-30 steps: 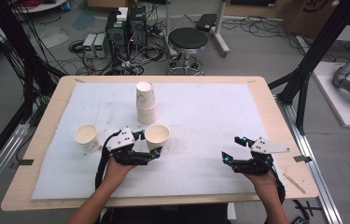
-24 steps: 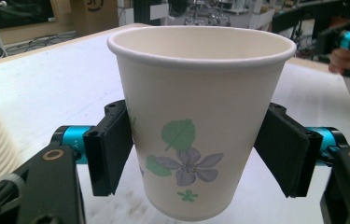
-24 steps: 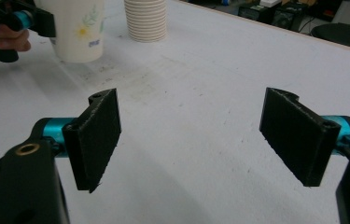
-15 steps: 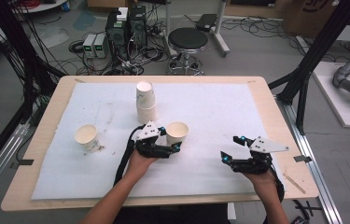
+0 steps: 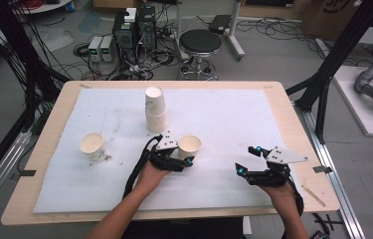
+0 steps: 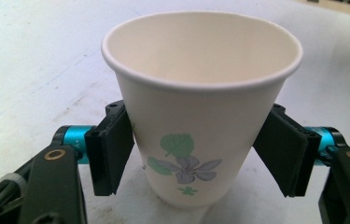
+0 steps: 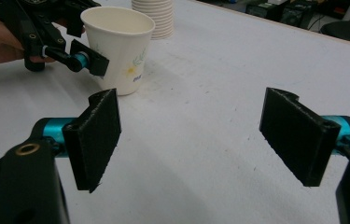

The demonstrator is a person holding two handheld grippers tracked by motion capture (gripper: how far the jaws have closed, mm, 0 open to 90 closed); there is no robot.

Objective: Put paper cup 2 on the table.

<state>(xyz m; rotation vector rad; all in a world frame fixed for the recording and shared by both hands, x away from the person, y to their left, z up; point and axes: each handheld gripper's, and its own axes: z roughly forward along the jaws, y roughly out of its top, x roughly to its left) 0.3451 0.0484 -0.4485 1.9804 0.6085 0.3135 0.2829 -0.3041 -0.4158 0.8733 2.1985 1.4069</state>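
Left gripper (image 5: 188, 158) sits mid-table with a paper cup (image 5: 189, 146) upright on the white mat (image 5: 233, 114) between its jaws. Its jaws have just been closing a little. Left gripper view: cup (image 6: 200, 102) stands between the pads (image 6: 112, 154); the left one looks to be touching the wall, the right one stands just off it. No squeeze or dent in the cup wall, so call it open around the cup, not clamped. That view also gives the print: green leaf and blue-violet flower low on the side; the high view is too small for that.

Right gripper (image 5: 242, 162) sits near the table's front right, well apart from the cup, jaws spread wide, nothing between them. Right gripper view: its pads (image 7: 95, 135) frame bare mat, and farther off it catches the left gripper (image 7: 81, 58) from the side with one pad on the cup's (image 7: 119, 49) wall, plus the bottom of the cup stack (image 7: 154, 16) behind.

High view adds the layout: inverted stack of cups (image 5: 155, 109) just behind the held cup, and a second single cup (image 5: 92, 147) upright near the left of the mat, well apart from both grippers
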